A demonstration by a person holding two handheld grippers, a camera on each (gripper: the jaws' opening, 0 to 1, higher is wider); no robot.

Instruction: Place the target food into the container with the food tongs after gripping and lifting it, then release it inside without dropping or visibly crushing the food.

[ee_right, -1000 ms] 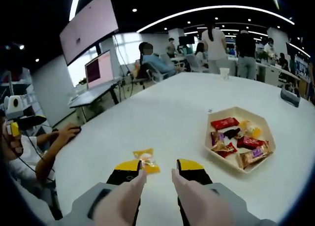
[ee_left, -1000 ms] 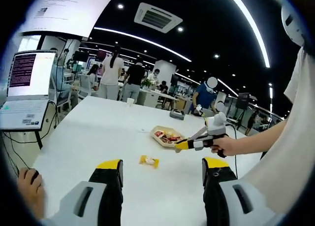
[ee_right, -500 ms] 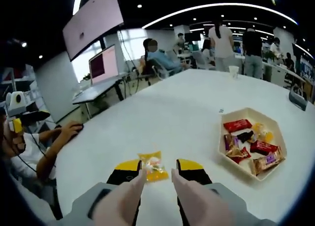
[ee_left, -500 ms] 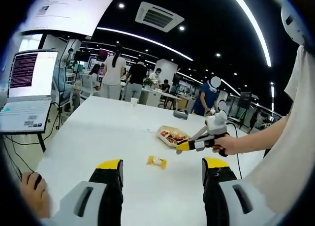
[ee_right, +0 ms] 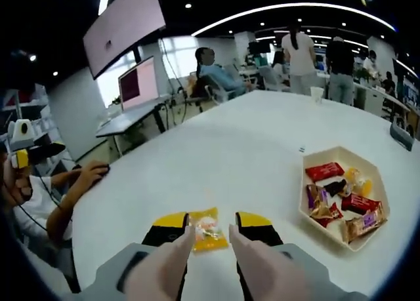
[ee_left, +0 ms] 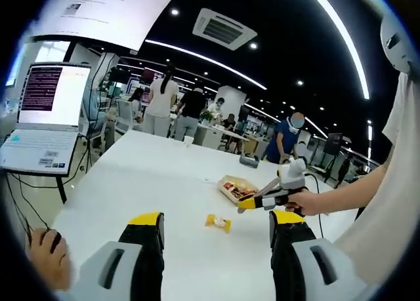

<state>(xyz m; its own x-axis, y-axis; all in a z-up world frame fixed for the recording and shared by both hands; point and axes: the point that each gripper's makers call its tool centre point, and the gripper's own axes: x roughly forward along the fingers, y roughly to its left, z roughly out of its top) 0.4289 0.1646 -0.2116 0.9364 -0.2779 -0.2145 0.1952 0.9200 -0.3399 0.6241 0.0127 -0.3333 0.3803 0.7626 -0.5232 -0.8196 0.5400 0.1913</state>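
Observation:
A yellow wrapped candy [ee_right: 209, 231] lies on the white table [ee_right: 223, 150], right between the yellow tips of my right gripper [ee_right: 211, 220], which is open around it. Two pale tong arms run forward under those jaws. To the right stands a beige hexagonal tray [ee_right: 308, 183] with several wrapped sweets. In the left gripper view the candy [ee_left: 218, 223] sits ahead of my left gripper [ee_left: 216, 216], which is open and holds nothing. There the right gripper [ee_left: 252, 195], held by a hand, hovers just right of the candy, in front of the tray [ee_left: 226, 189].
A laptop [ee_left: 42, 117] stands on a side desk at the left. A person's hand rests on a mouse [ee_right: 92, 173] by the table edge. A paper cup [ee_right: 317, 94] and a dark case [ee_left: 249, 160] sit at the far side. Several people stand behind.
The right gripper has advanced, so the candy went from just ahead of its left jaw to between both tips. The left gripper view has shifted; candy and tray look smaller.

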